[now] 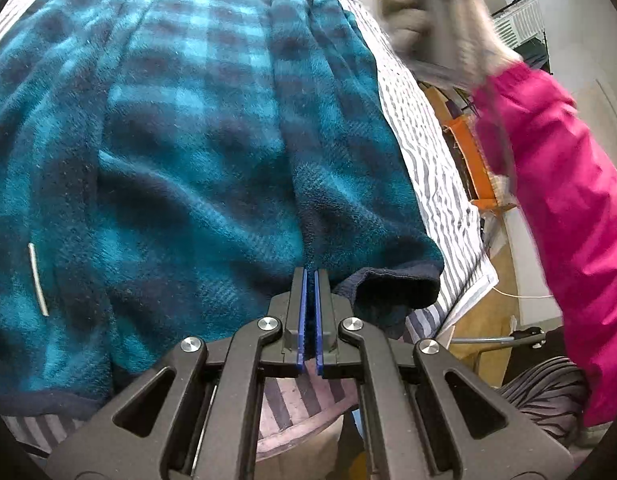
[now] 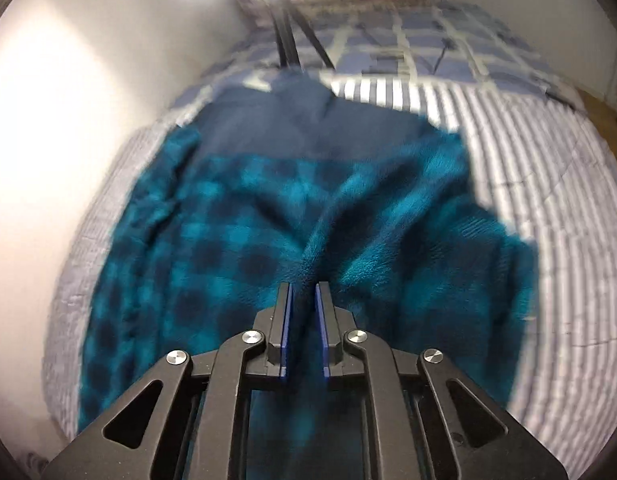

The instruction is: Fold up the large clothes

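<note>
Left wrist view: left tongs (image 1: pixel 310 276) clamped tight on ridge of teal checked fleece garment (image 1: pixel 180 128), spread over striped bedcover (image 1: pixel 428 152); navy cuff (image 1: pixel 392 286) just right of tips.

Right wrist view: right tongs (image 2: pixel 305 292) parted slightly, fleece fold (image 2: pixel 320 240) running between blades, pads apparently not pressing. Step: mid-fold, side carried across. Next: free right tongs, flatten.

My grippers (image 1: pixel 310 276) were black plastic linkages with silver screw heads and blue pads (image 2: pixel 321 320) lining each finger. I wore a bright pink sleeve (image 1: pixel 564 184) and a grey knitted glove (image 1: pixel 436 20).
</note>
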`<act>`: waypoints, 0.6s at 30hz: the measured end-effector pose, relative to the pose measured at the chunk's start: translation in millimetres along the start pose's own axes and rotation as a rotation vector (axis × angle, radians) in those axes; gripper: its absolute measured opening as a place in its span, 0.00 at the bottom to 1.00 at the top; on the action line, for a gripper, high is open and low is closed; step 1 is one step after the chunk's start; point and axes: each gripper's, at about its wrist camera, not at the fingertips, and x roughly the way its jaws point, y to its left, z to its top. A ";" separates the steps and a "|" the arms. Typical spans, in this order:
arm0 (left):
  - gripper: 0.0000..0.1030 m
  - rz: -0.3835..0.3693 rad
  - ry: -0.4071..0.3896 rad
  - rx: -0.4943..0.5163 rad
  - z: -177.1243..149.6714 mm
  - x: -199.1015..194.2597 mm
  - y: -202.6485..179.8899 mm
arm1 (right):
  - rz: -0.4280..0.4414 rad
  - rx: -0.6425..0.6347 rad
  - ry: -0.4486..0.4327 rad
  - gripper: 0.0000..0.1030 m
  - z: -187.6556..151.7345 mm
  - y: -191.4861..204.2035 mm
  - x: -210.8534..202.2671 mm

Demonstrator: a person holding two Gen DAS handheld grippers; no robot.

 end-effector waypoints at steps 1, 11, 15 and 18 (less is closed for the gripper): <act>0.00 0.001 0.000 0.002 0.7 -0.7 0.1 | -0.012 -0.013 -0.020 0.18 -1.8 -0.2 -19.4; 0.19 -0.068 -0.037 -0.057 0.1 -30.4 10.9 | 0.067 0.065 -0.074 0.25 -120.7 -16.4 -166.2; 0.19 -0.111 -0.026 -0.107 2.2 -29.2 19.5 | 0.112 0.177 -0.012 0.25 -200.4 -30.4 -167.2; 0.19 -0.152 0.017 -0.182 6.7 -14.0 28.1 | 0.164 0.271 0.019 0.25 -240.6 -38.3 -154.5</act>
